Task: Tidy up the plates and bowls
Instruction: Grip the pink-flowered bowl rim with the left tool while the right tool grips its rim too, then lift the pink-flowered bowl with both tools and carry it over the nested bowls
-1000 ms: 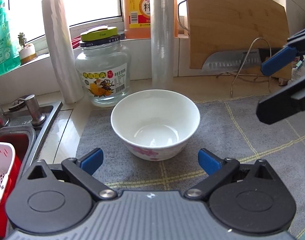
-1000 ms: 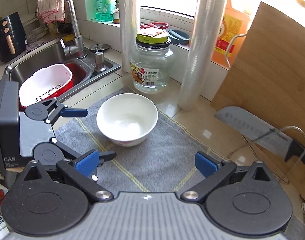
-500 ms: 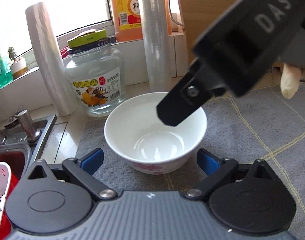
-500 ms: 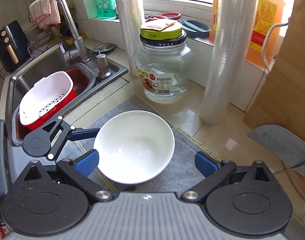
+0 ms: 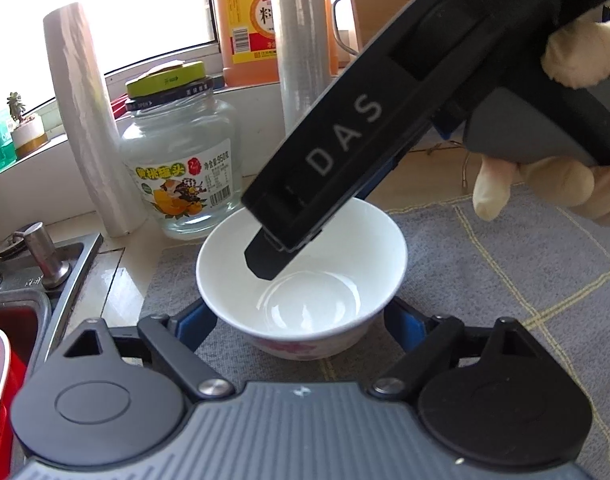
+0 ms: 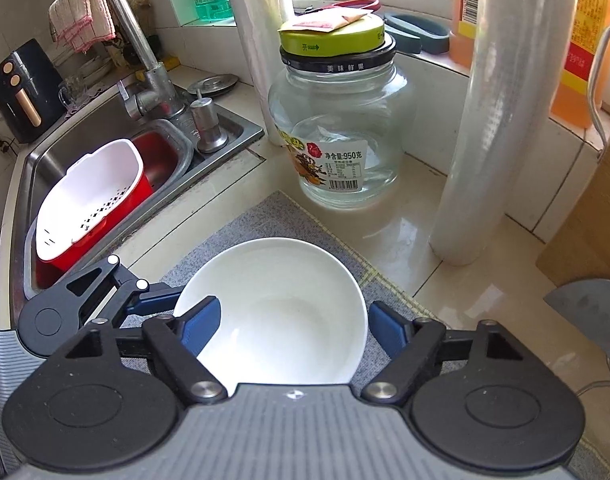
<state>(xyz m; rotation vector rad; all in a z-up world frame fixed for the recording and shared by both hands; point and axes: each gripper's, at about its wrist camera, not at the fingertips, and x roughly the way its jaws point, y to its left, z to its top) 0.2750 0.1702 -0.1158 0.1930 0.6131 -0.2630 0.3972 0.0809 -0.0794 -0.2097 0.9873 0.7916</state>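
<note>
Within the last second both grippers have closed in on the white ceramic bowl (image 6: 273,308) on the grey desk mat (image 5: 505,272): right gripper (image 6: 291,326) jaws closing across its rim, left gripper (image 5: 301,320) jaws narrowing around its base, neither yet pinching, so a lift looks imminent.

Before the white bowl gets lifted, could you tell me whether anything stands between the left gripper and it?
Nothing visible does. The white bowl sits on the grey mat right between the left gripper's closing jaws. The right gripper, also closing, reaches in from above, one finger inside the bowl.
</note>
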